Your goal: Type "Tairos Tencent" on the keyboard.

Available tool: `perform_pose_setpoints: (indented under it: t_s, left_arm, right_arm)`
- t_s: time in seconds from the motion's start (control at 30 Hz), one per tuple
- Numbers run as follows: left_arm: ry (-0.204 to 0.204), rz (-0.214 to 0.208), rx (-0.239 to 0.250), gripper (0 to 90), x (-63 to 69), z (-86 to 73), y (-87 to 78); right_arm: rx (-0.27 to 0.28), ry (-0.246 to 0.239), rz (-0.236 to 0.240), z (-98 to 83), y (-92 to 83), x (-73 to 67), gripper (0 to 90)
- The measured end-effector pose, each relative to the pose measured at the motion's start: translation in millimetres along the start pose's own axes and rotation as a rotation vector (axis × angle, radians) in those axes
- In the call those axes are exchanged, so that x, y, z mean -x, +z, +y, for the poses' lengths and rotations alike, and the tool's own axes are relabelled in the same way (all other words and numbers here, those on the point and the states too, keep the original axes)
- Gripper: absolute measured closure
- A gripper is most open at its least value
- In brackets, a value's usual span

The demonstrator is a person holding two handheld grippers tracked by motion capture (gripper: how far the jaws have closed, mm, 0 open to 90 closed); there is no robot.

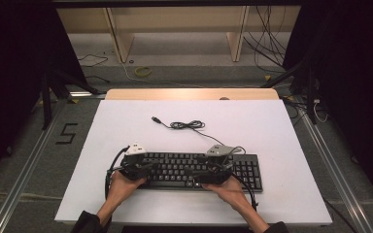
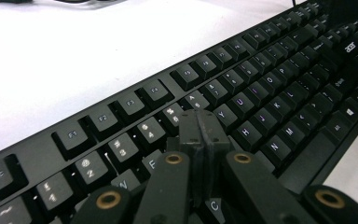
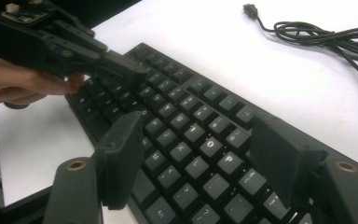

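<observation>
My two grippers hang over the black keyboard [image 1: 194, 170], which lies flat on the white table [image 1: 272, 131], on the side of the table close to me.

My left gripper [image 2: 200, 133] is over the left half of the keyboard. Its jaws are pressed tight together with nothing between them, and the tip points down at the letter keys just under the number row. I cannot tell if the tip is touching a key or only very close.

My right gripper [image 3: 193, 156] is over the right half of the keyboard. Its jaws stand wide apart and hold nothing. The keys around P and L show in the gap between them.

I think the keyboard is hard and stiff, so it will not bend. It looks long and flat, and a bit heavy for one gripper. The keys are little and they sink when pushed, so I should poke softly with a closed tip. To lift or slide it, I would take hold of the thin front edge or the two short ends, not the keys.

Its cable [image 1: 187, 125] lies in a loose curl on the table behind the keyboard, with the plug [image 3: 250, 9] free at the end.

There are no boxes or bowls on the table.
</observation>
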State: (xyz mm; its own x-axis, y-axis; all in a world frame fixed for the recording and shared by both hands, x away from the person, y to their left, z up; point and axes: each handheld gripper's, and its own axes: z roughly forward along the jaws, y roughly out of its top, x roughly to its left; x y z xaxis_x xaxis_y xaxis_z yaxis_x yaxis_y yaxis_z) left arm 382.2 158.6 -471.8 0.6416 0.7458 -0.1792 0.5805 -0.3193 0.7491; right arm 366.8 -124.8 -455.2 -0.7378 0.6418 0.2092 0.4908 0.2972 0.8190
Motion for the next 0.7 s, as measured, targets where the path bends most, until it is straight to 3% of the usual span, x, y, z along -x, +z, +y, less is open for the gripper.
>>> perform_pose_setpoints:
  t_s: [0.47,0.7]
  left_arm:
    - [0.005,0.020,-0.056,89.5,-0.6,-0.7,9.4]
    - [-0.004,0.017,-0.059,89.8,-1.1,-1.0,9.4]
  right_arm:
    - [-0.002,-0.008,0.006,-2.5,-3.0,-2.8,35.6]
    - [-0.002,-0.008,0.003,-2.3,-3.3,-3.3,35.7]
